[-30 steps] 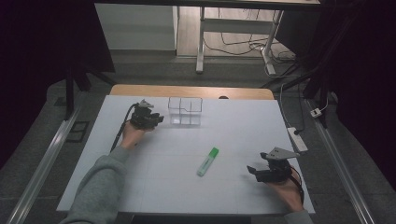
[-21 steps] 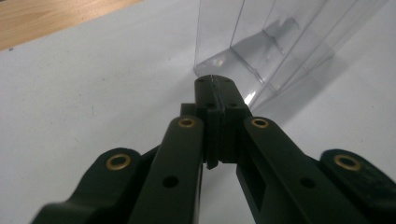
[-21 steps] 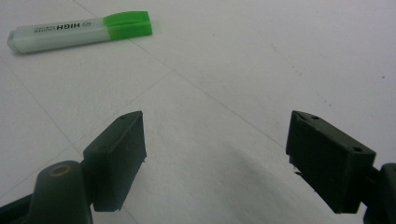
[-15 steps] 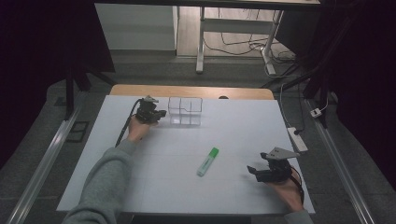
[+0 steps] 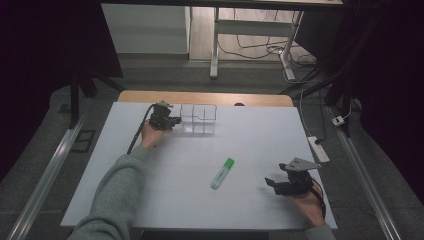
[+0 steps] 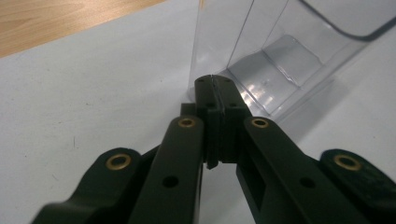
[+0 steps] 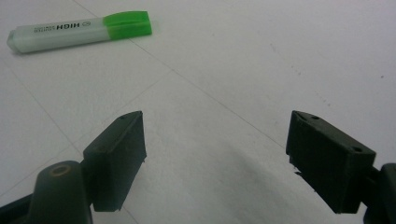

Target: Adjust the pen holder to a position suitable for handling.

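Observation:
A clear plastic box [image 5: 199, 120] with dividers stands at the far middle of the white table [image 5: 150, 200]. My left gripper [image 5: 171, 120] is at its left side. In the left gripper view the left gripper [image 6: 213, 80] has its jaws pressed together, tips right at the near corner of the box [image 6: 289, 51]; I cannot tell whether a thin wall is pinched between them. A green-capped highlighter [image 5: 222, 173] lies flat mid-table. My right gripper [image 5: 272, 184] rests near the front right, open and with nothing in it. From the right gripper [image 7: 215, 123] the highlighter [image 7: 79, 31] lies ahead to the left.
A wooden strip [image 5: 205, 97] runs along the table's far edge behind the box. A power strip [image 5: 318, 149] and cables lie off the right edge. A metal rail [image 5: 50, 175] runs along the left side.
My left hand has slid a little to the right and farther back, up to the box, and its jaws have come together. The right hand and the highlighter have not moved.

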